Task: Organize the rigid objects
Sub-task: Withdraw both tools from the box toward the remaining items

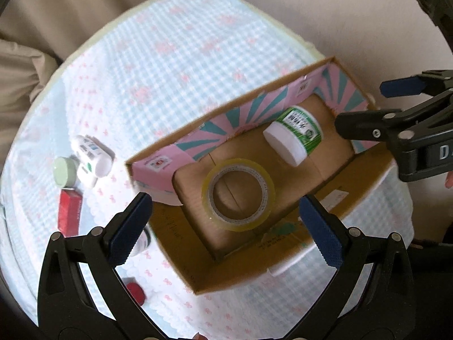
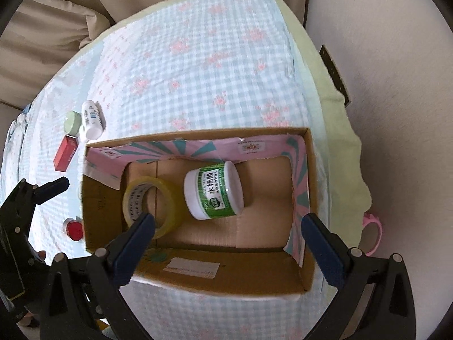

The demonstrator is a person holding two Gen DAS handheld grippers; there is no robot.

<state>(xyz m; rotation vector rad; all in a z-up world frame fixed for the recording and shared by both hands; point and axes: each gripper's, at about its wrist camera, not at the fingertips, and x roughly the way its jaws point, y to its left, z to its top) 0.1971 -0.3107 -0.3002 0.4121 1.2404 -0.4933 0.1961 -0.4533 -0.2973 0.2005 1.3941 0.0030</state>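
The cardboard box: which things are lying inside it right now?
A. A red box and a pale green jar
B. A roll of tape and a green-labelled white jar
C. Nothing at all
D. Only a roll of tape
B: inside the cardboard box, the yellowish roll of tape lies beside the green-labelled jar, which is tipped on its side; the other items sit outside on the checked cloth.

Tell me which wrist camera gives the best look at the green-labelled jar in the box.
The right wrist view: the green-labelled jar lies on its side in the cardboard box, near centre, its label sharp and unobstructed. The left wrist view shows it smaller and blurrier, toward the box's far end, beyond the tape roll.
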